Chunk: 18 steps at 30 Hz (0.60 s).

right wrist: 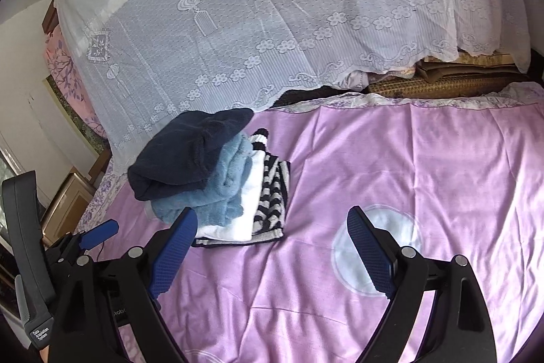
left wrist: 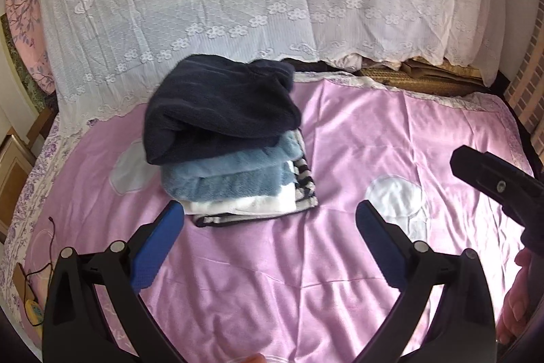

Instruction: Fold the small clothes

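Stack (left wrist: pixel 234 138) sitting folded on sheet (left wrist: pixel 340 142); both grippers hovering wide, empty.
Judging: tidying needs square, level presses.

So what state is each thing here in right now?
Left hand-held gripper: open, empty.
Right hand-held gripper: open, empty.
Navy garment: folded, top of stack.
Blue fleece: folded, beneath it.
White garment: folded, lower.
Striped garment: folded, at bottom.

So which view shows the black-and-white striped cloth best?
The right wrist view: the striped cloth shows its whole side beside the stack. The left wrist view shows only its edge under the white piece.
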Each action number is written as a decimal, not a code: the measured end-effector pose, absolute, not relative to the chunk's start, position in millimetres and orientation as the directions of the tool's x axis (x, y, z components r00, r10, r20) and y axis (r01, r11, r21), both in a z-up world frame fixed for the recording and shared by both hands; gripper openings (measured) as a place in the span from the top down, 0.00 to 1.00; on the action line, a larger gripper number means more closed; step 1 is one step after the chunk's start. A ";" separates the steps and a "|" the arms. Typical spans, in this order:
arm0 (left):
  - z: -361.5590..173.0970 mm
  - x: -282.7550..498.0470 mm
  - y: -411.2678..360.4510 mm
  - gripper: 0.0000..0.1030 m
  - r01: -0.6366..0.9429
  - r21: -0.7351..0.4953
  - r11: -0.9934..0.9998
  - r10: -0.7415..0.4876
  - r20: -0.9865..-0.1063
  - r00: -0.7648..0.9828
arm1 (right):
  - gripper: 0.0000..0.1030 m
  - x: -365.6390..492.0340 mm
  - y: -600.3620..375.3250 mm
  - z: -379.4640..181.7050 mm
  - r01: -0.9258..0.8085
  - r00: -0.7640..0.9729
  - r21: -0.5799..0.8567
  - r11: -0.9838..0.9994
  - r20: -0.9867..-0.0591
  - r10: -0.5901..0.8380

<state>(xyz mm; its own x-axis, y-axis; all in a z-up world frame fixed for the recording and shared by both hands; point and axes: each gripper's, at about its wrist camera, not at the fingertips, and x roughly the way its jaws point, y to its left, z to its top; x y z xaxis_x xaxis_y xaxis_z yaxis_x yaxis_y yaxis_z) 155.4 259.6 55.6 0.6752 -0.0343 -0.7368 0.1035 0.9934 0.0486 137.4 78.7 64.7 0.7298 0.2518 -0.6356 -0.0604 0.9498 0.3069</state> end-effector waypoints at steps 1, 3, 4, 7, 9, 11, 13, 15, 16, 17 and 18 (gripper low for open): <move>46.6 153.4 250.2 0.04 0.130 0.036 0.991 -0.059 -0.751 0.658 | 0.12 133.3 69.5 60.9 -0.039 0.730 0.293 0.955 -0.645 0.227; 26.5 149.2 228.0 0.04 0.186 0.010 0.982 -0.108 -0.784 0.611 | 0.12 124.1 46.0 53.1 0.012 0.729 0.272 0.962 -0.661 0.178; 16.8 146.3 215.7 0.04 0.214 -0.002 0.977 -0.129 -0.801 0.585 | 0.12 118.8 32.3 49.6 0.042 0.730 0.269 0.962 -0.666 0.154; -6.4 133.4 171.9 0.05 0.296 -0.020 0.955 -0.177 -0.839 0.514 | 0.12 99.4 -15.4 37.6 0.128 0.730 0.268 0.955 -0.677 0.092; -14.7 119.3 138.9 0.05 0.351 -0.018 0.936 -0.198 -0.852 0.484 | 0.12 85.7 -49.2 28.9 0.180 0.727 0.259 0.949 -0.685 0.049; -20.7 102.6 103.5 0.05 0.403 -0.006 0.915 -0.212 -0.858 0.468 | 0.12 67.8 -87.0 18.2 0.229 0.730 0.255 0.939 -0.683 0.008; -26.4 84.3 65.3 0.05 0.452 0.010 0.892 -0.218 -0.867 0.449 | 0.12 45.6 -127.8 9.5 0.289 0.745 0.241 0.926 -0.665 -0.059; -31.3 66.7 24.6 0.05 0.496 0.017 0.868 -0.227 -0.875 0.427 | 0.12 20.5 -173.1 2.7 0.363 0.745 0.189 0.912 -0.647 -0.163; -33.3 58.4 4.0 0.05 0.514 0.018 0.857 -0.232 -0.878 0.418 | 0.12 9.4 -196.3 -1.0 0.400 0.733 0.145 0.905 -0.643 -0.221; -34.5 50.1 -15.8 0.05 0.535 0.013 0.845 -0.243 -0.881 0.406 | 0.12 -2.4 -221.8 -5.6 0.438 0.712 0.097 0.894 -0.645 -0.278; -35.9 41.9 -36.6 0.05 0.550 0.011 0.835 -0.251 -0.883 0.397 | 0.12 -15.1 -249.0 -11.4 0.476 0.683 0.052 0.878 -0.650 -0.333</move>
